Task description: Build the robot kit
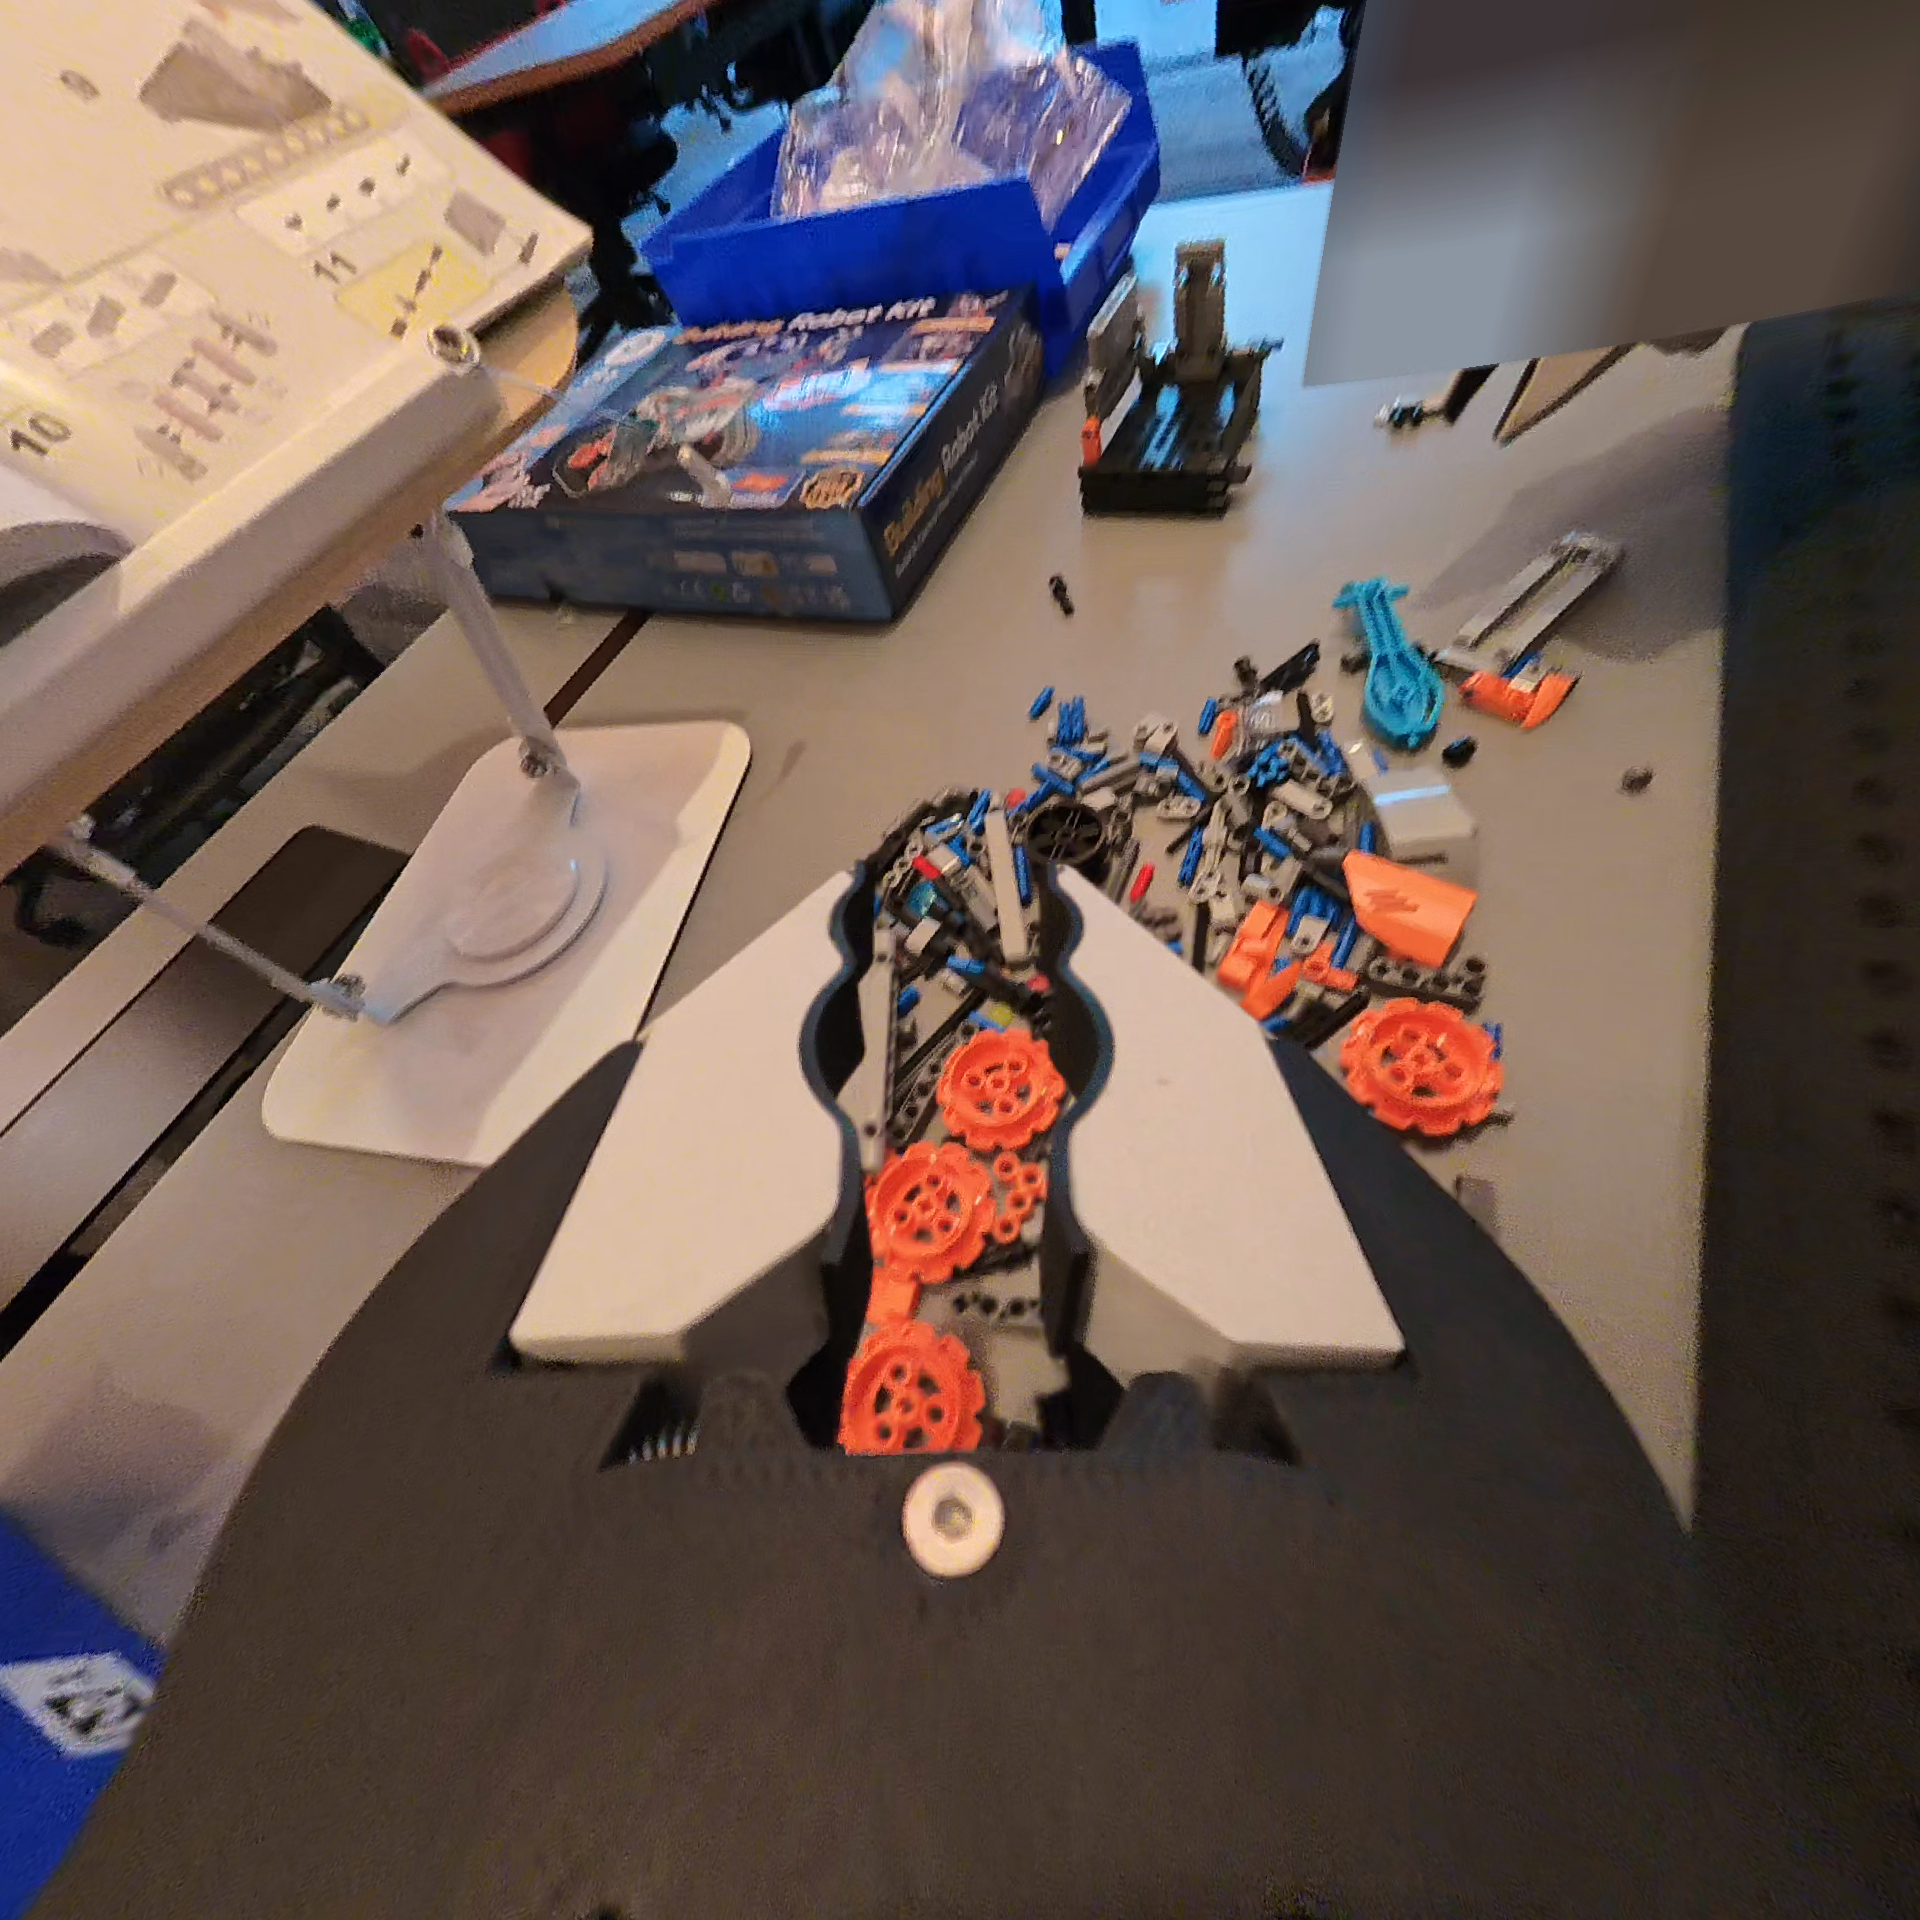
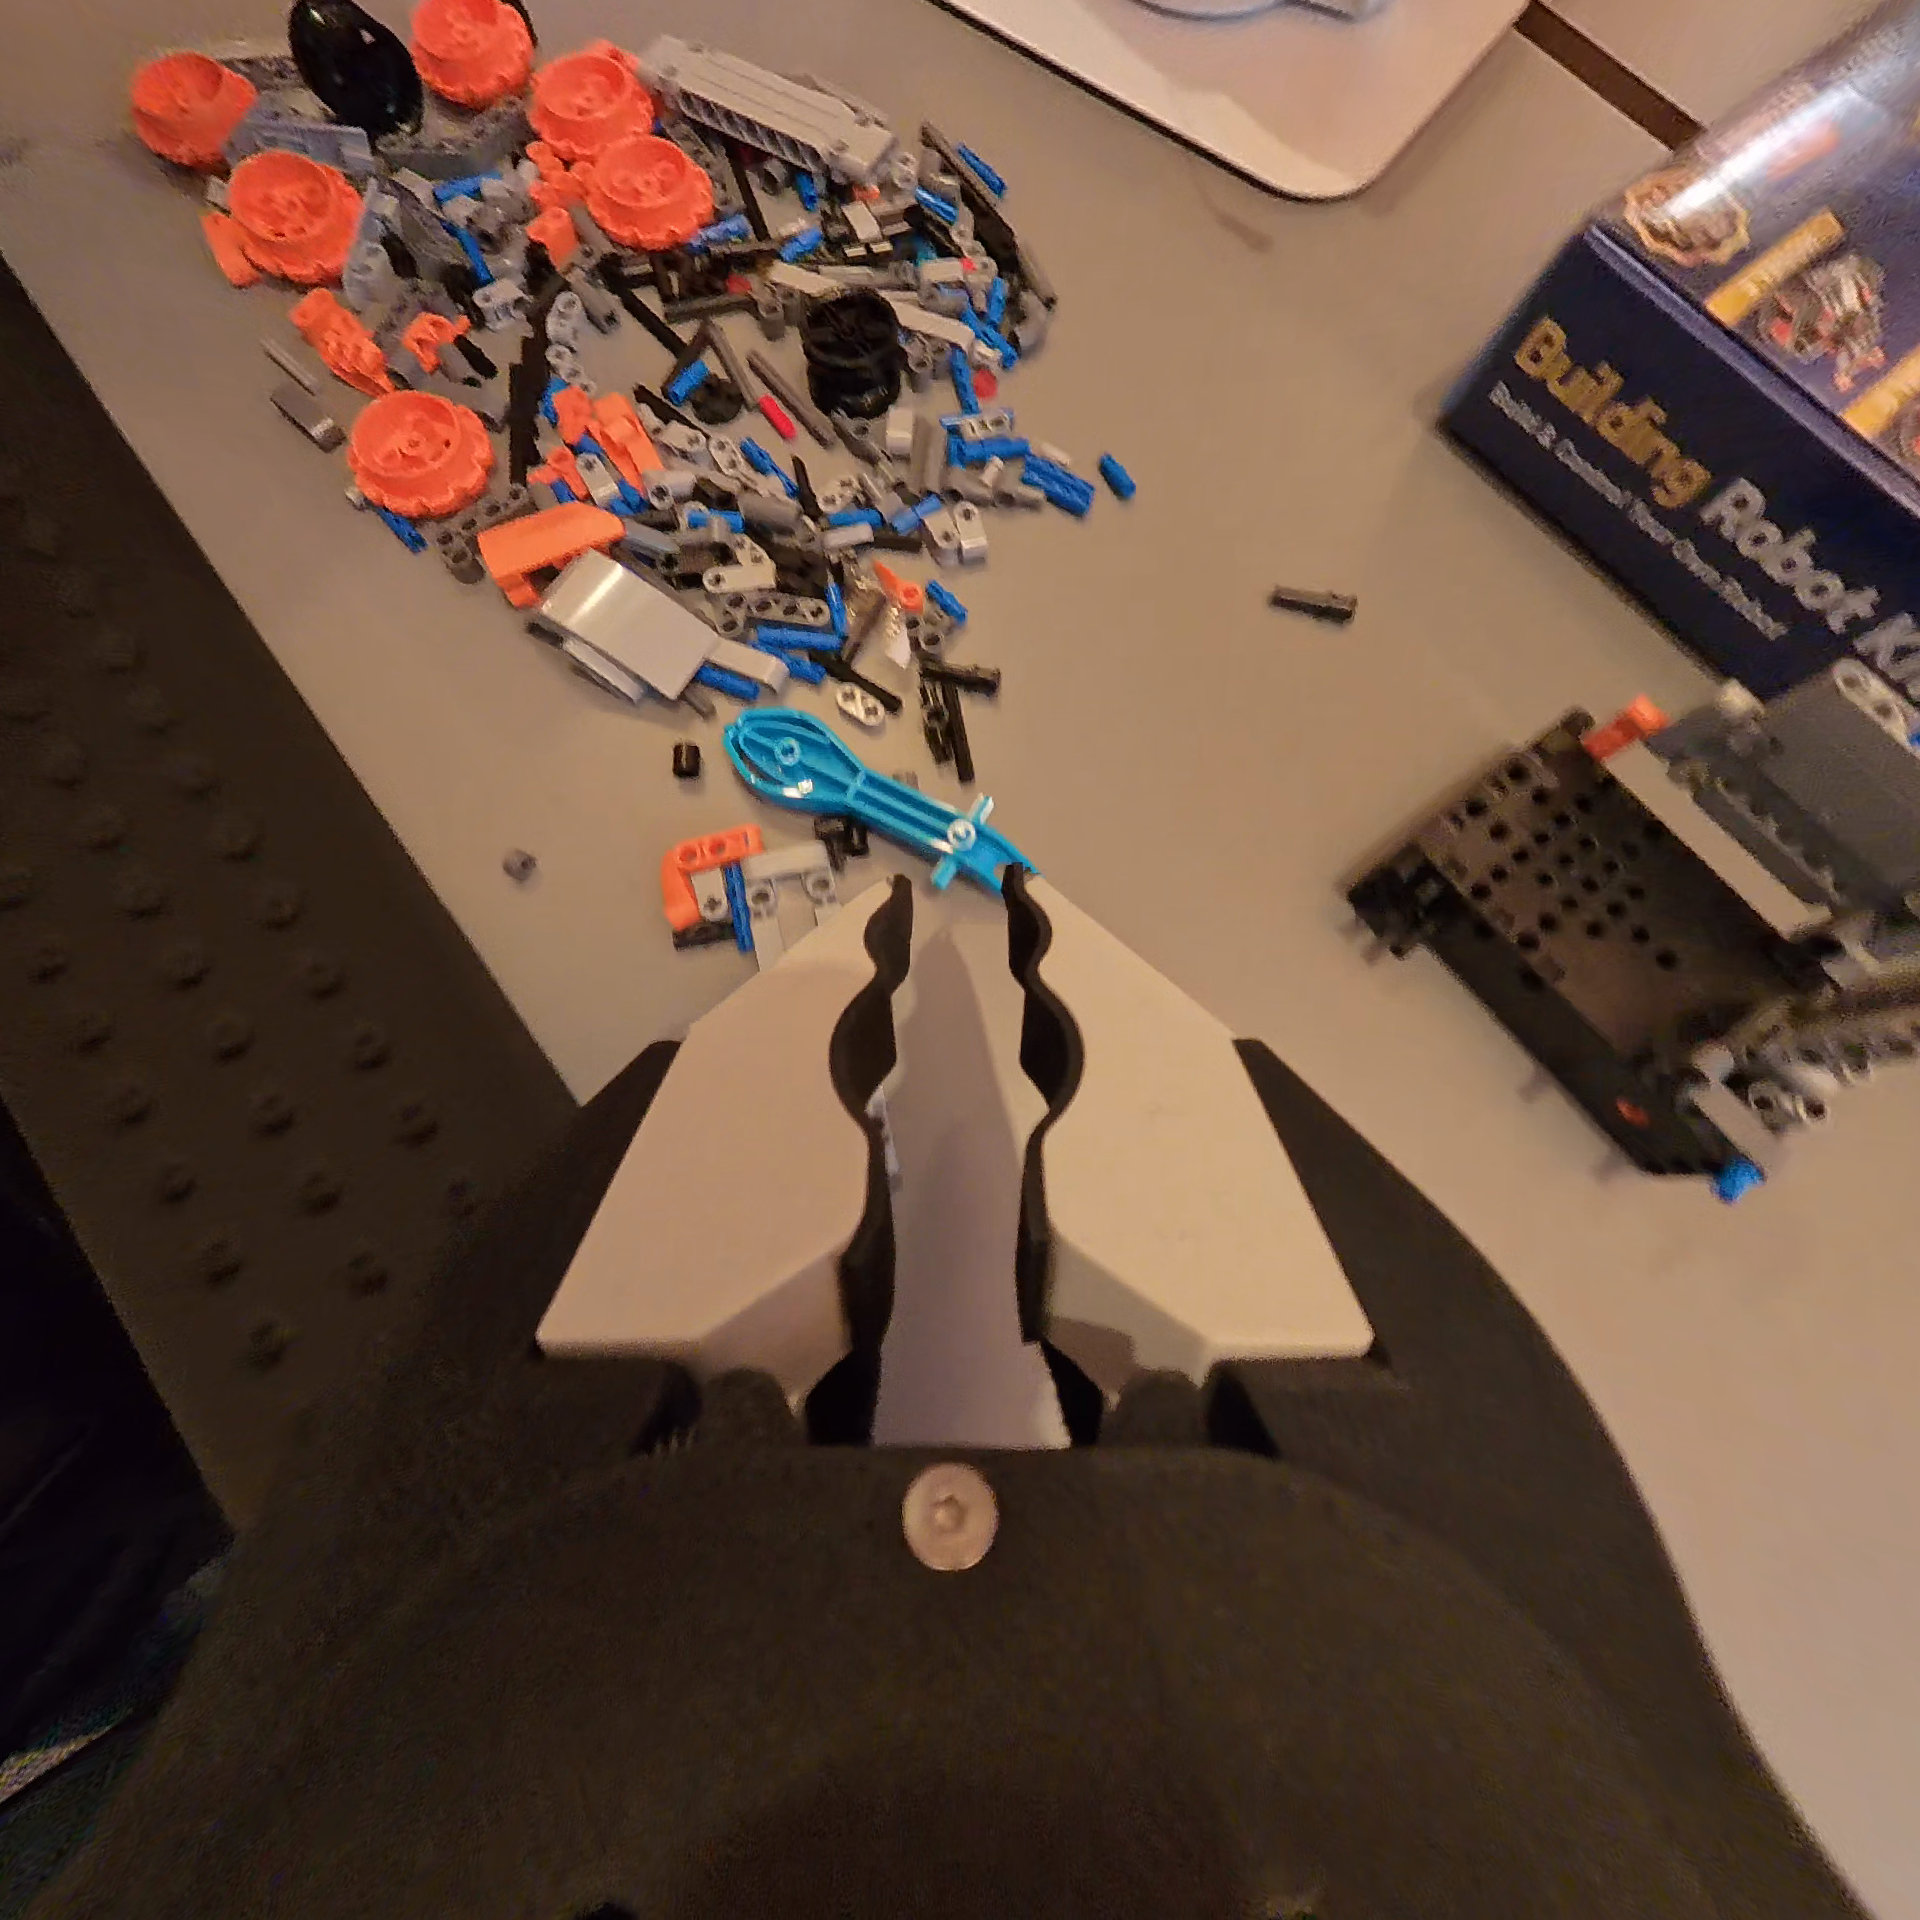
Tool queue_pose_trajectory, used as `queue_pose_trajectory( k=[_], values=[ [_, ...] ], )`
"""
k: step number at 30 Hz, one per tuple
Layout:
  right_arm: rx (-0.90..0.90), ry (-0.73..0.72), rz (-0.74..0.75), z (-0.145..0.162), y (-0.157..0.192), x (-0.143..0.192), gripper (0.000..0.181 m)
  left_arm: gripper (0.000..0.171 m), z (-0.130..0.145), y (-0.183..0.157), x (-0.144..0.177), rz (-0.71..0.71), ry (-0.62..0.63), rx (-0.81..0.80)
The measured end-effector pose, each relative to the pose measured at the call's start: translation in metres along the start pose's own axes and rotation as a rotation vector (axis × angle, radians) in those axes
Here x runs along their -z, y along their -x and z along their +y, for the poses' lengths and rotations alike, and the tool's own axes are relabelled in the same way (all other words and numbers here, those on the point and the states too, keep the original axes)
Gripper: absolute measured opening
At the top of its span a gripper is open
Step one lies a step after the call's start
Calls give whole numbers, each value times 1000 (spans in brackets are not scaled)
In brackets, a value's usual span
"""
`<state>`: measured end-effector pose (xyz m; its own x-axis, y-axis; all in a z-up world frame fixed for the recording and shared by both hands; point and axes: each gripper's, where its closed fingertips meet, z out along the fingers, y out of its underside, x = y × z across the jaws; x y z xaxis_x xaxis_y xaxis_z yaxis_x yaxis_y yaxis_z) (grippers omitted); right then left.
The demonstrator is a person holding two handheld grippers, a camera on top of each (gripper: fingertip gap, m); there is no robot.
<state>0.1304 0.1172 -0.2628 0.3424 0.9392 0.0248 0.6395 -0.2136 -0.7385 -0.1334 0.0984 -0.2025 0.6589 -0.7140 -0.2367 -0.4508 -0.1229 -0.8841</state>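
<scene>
Hovering left tongs (image 1: pixel 961 883) open over parts pile (image 1: pixel 1226 831) | blue bin (image 1: pixel 894 234) holding plastic bags (image 1: pixel 935 114)

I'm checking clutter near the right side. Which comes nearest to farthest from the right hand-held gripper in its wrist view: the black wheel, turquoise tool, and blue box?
From the right hand-held gripper:
1. Turquoise tool, just beyond the fingertips.
2. Blue box, far right.
3. Black wheel, top left, behind the parts pile.

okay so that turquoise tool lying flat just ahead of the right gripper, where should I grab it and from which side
Probably the straight ribbed shaft of the turquoise tool, between its oval head and its winged end. It lies flat on the grey table, clear of the parts pile, so come from above with the right gripper, open jaws spanning the narrow shaft crosswise.
</scene>
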Motion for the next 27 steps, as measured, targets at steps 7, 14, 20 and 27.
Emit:
queue_pose_trajectory(
  k=[7, 14, 20, 27],
  values=[
    [93, -6, -66, -40, 12, -36, 15, 28, 29, 17, 5, -42, 98, -31],
    [183, 2, -169, -76, 33, -75, 14, 28, 56, 16, 4, -22, 218, -30],
    [241, 41, -316, -83, 71, -100, 19, 28, 82, 3, 12, 60, 333, -5],
    [308, 82, -391, -80, 100, -118, 19, 24, 103, -4, 28, 105, 421, -1]
  ],
)
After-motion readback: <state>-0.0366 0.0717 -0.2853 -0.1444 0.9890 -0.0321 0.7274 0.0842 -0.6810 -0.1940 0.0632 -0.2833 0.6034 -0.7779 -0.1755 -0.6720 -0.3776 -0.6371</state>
